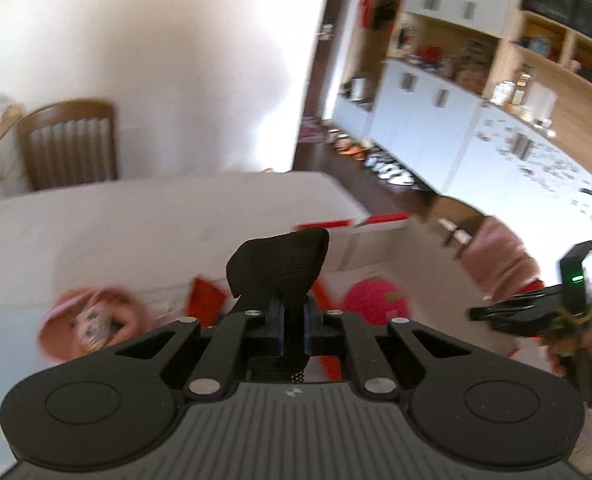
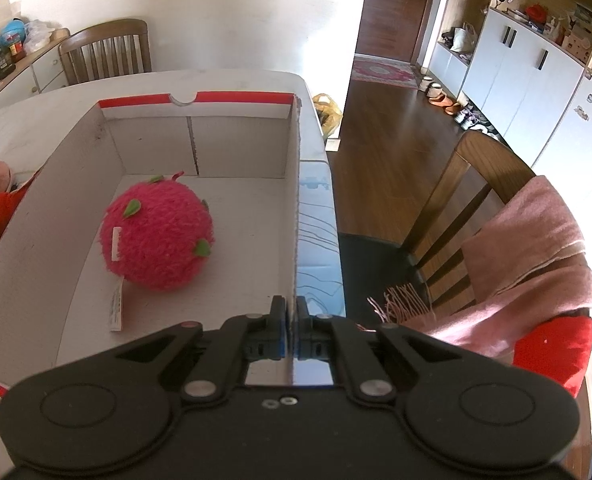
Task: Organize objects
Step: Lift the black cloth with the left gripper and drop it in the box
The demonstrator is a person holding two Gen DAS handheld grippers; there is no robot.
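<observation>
Clamping a limp black mesh-knit fabric piece [image 1: 284, 264], the left hand-held gripper [image 1: 292, 320] carries it raised above the table [image 1: 136, 216], its folded end flopping past the pads. The right hand-held gripper [image 2: 290, 320] is pinched tight on the thin right wall of the white cardboard box [image 2: 296, 208]. Inside the box, left of and beyond that gripper, lies a round, fuzzy pink plush ball [image 2: 156, 236] with small green felt leaves.
</observation>
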